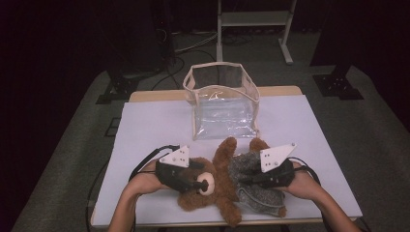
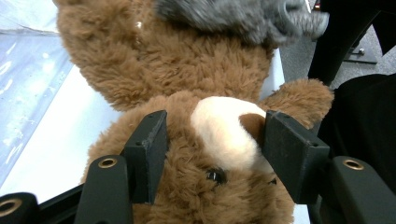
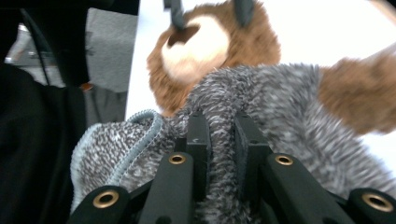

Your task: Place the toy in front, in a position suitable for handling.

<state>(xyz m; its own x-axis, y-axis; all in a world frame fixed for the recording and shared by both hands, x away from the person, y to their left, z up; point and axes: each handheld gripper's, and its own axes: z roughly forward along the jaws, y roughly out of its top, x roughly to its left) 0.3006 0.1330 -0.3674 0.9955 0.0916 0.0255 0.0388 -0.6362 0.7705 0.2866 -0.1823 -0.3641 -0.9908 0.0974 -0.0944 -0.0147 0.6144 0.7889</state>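
Teddy bear (image 1: 220,181) lies at the table (image 1: 145,130) near edge, w/ your left gripper (image 2: 212,140) clamped on its head and your right gripper (image 3: 219,135) pinched narrow on the grey sweater (image 3: 261,107). Risk: pull too hard and the knit slips out, or the head squirms free, since plush compresses.

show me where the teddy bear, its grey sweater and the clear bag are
teddy bear (image 2: 219,126), left gripper view, on its cream muzzle.
grey sweater (image 3: 280,93), right gripper view, on the fuzzy knit body.
clear bag (image 1: 223,113), high view, on its transparent front wall.
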